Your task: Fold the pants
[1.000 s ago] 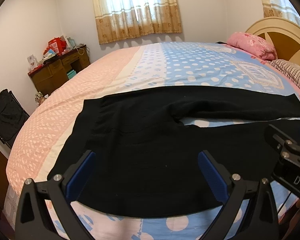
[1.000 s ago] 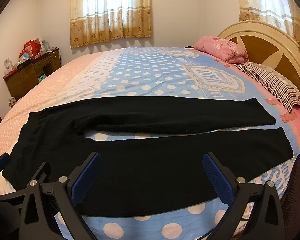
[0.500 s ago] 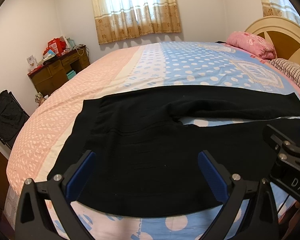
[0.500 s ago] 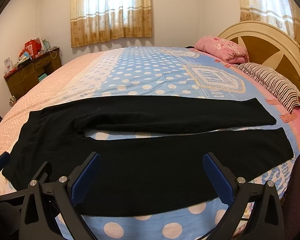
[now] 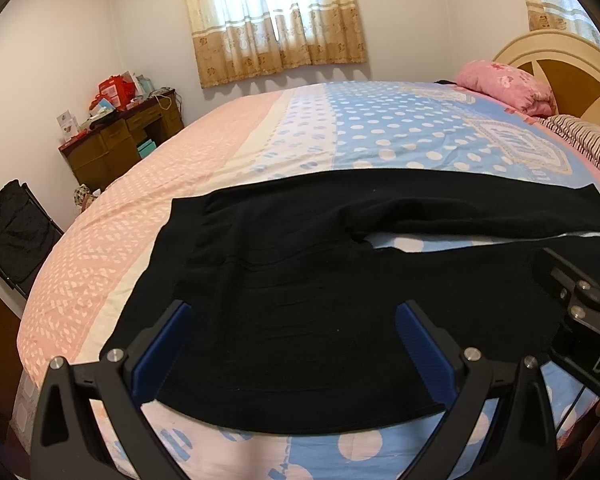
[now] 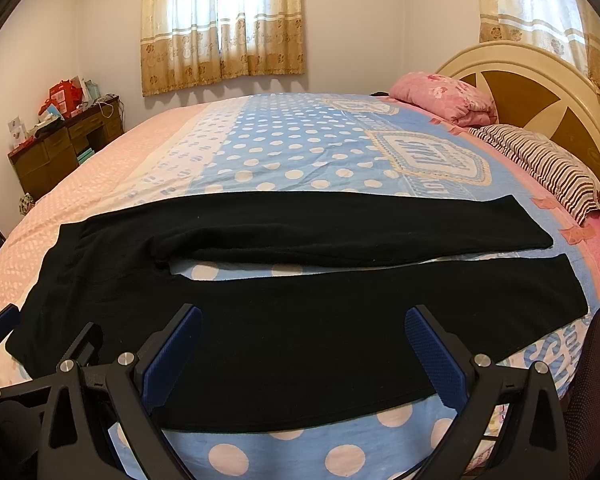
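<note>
Black pants [image 6: 284, 320] lie flat on the bed, waistband to the left, both legs stretched to the right with a narrow gap between them. In the left wrist view the pants [image 5: 300, 300] show their waist and seat part. My left gripper [image 5: 294, 320] is open and empty, hovering over the near waist area. My right gripper [image 6: 302, 324] is open and empty, above the near leg. The right gripper's body shows at the right edge of the left wrist view [image 5: 580, 312], and the left gripper at the left edge of the right wrist view [image 6: 4, 328].
The bed [image 6: 300, 140] has a pink and blue polka-dot cover. A pink pillow [image 6: 444, 96], striped pillow [image 6: 548, 164] and headboard [image 6: 532, 84] are at the right. A wooden desk [image 5: 120, 136] and a dark chair [image 5: 16, 228] stand at the left.
Both grippers have stayed nearly still and open. The pants have not moved.
</note>
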